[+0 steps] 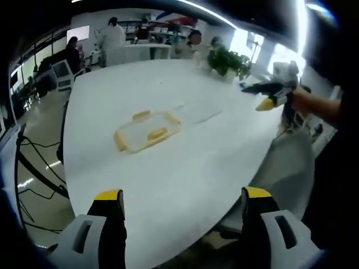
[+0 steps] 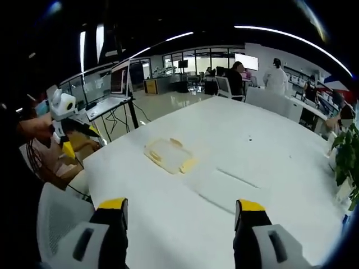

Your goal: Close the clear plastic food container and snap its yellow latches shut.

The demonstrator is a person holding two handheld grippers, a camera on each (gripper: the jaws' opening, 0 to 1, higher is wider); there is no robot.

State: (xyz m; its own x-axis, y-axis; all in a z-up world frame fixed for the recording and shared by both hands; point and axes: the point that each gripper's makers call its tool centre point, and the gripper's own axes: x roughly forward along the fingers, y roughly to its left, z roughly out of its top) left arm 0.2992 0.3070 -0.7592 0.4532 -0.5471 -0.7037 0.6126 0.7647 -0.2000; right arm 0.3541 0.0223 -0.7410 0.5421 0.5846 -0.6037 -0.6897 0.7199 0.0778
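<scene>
Holding both tongs — left (image 1: 184, 204), right (image 2: 181, 213) — spread and empty, we hover off the desk (image 1: 185, 168) edge; the container (image 1: 147, 131) lies mid-desk, unreached.

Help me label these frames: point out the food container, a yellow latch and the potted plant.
food container (image 1: 147, 131), left gripper view, clear lid centre.
yellow latch (image 1: 141, 115), left gripper view, far-edge latch.
potted plant (image 1: 227, 60), left gripper view, leaves.

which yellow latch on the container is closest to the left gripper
In the left gripper view, the latch on the container's short end toward the table's left edge sits lowest, nearest the left gripper. The others lie farther up the table.
</scene>
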